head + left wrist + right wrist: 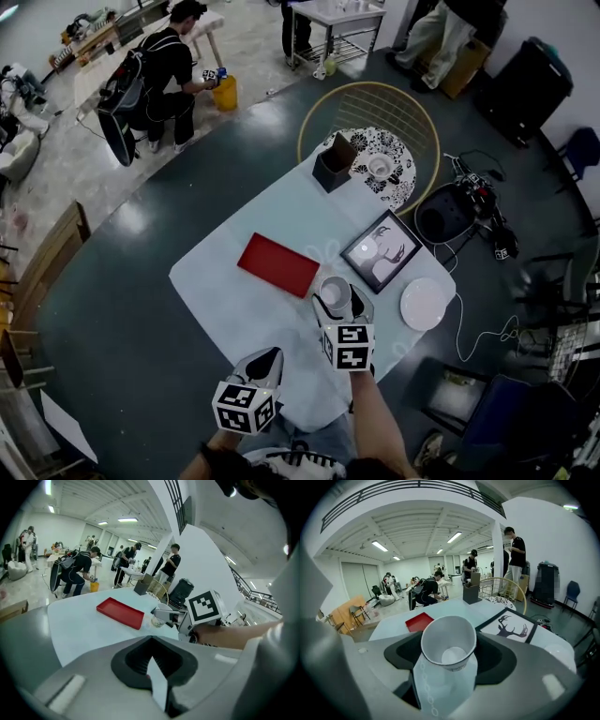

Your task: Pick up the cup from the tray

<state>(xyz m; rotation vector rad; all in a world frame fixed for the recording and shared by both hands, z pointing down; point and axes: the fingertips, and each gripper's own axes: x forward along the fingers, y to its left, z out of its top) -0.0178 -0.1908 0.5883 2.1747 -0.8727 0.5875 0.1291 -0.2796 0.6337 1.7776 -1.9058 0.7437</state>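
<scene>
A white paper cup [332, 289] sits between the jaws of my right gripper [336, 300], which is shut on it. It is just to the right of the red tray [277, 265] and no longer over it. In the right gripper view the cup [449, 644] stands upright and empty between the jaws, with the tray [419, 621] behind it. The tray looks empty. My left gripper [266, 360] hovers over the table's near edge, left of the right one, jaws shut with nothing in them. From the left gripper view I see the cup [157, 619] in the right gripper's fingers.
On the white table [225, 291] lie a black-framed deer picture [380, 250], a white plate [423, 304] and a dark box [334, 162] at the far end. A round wire chair [394, 112] stands behind the table. Cables cover the floor at right. A person crouches by a yellow bucket [224, 92].
</scene>
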